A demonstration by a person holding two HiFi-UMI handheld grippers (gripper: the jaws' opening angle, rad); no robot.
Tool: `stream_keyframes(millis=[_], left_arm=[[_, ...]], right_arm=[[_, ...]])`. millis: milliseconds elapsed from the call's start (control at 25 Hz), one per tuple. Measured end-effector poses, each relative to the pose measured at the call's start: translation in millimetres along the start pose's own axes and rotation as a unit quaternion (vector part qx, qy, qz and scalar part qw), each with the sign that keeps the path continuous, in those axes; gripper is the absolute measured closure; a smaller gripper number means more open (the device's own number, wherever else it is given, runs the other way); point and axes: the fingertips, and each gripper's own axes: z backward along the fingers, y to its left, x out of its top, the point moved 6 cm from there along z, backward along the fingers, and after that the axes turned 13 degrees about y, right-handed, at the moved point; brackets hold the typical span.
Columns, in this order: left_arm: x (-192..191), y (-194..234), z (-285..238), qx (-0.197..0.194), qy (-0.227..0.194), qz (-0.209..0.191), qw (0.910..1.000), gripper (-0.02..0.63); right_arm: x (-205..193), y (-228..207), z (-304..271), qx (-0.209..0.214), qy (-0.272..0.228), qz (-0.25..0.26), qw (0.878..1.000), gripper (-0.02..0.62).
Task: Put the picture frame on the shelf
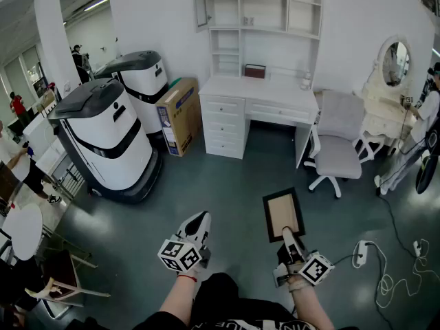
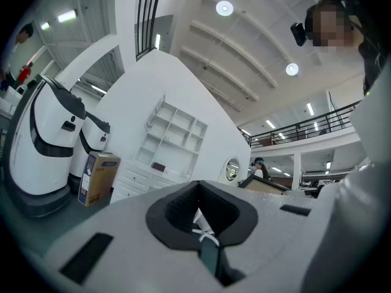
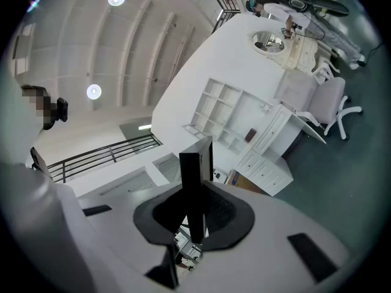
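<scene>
The picture frame (image 1: 283,214), black-edged with a tan centre, sticks out ahead of my right gripper (image 1: 288,234), which is shut on its near edge. In the right gripper view the frame (image 3: 195,182) shows edge-on as a dark bar between the jaws of the right gripper (image 3: 197,224). My left gripper (image 1: 200,218) hangs beside it to the left, shut and holding nothing; the left gripper (image 2: 198,188) faces the far wall. The white shelf unit (image 1: 262,5) stands above a white desk (image 1: 261,90) across the room, and the shelf unit (image 2: 174,130) also shows small in the left gripper view.
Two large white-and-black machines (image 1: 110,139) and a cardboard box (image 1: 180,115) stand left of the desk. A grey swivel chair (image 1: 340,146) and a mirrored vanity (image 1: 393,81) sit to the right. A power strip with cable (image 1: 361,253) lies on the floor at right. People stand at both edges.
</scene>
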Motion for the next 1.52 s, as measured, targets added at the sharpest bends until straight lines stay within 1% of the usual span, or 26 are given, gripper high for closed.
stream_keyframes(millis=[160, 360, 480, 600, 760, 960, 1280, 1520], left_arm=[[13, 6, -29, 0.002, 0.002, -0.022, 0.9998, 0.603], [19, 21, -60, 0.007, 0.016, -0.064, 0.9978, 0.603], [28, 36, -80, 0.008, 0.019, -0.074, 0.997, 0.603], [36, 59, -104, 0.01, 0.024, -0.066, 0.9975, 0.603], [50, 86, -138, 0.007, 0.035, -0.059, 0.9976, 0.603], [62, 126, -182, 0.002, 0.044, -0.045, 0.998, 0.603], [80, 183, -237, -0.006, 0.06, -0.034, 0.9976, 0.603], [100, 229, -274, -0.015, 0.059, -0.04, 0.9973, 0.603]], right_arm=[[14, -12, -14, -0.006, -0.003, 0.003, 1.0, 0.546], [27, -35, -43, -0.029, 0.013, 0.043, 0.999, 0.546], [37, -52, -68, -0.048, 0.027, 0.061, 0.997, 0.546], [50, -71, -93, -0.082, 0.042, 0.083, 0.992, 0.546], [72, -91, -127, -0.128, 0.058, 0.118, 0.983, 0.546], [96, -119, -169, -0.156, 0.049, 0.125, 0.978, 0.546], [125, -150, -237, -0.168, 0.044, 0.121, 0.977, 0.546], [140, -169, -295, -0.165, 0.037, 0.119, 0.978, 0.546]])
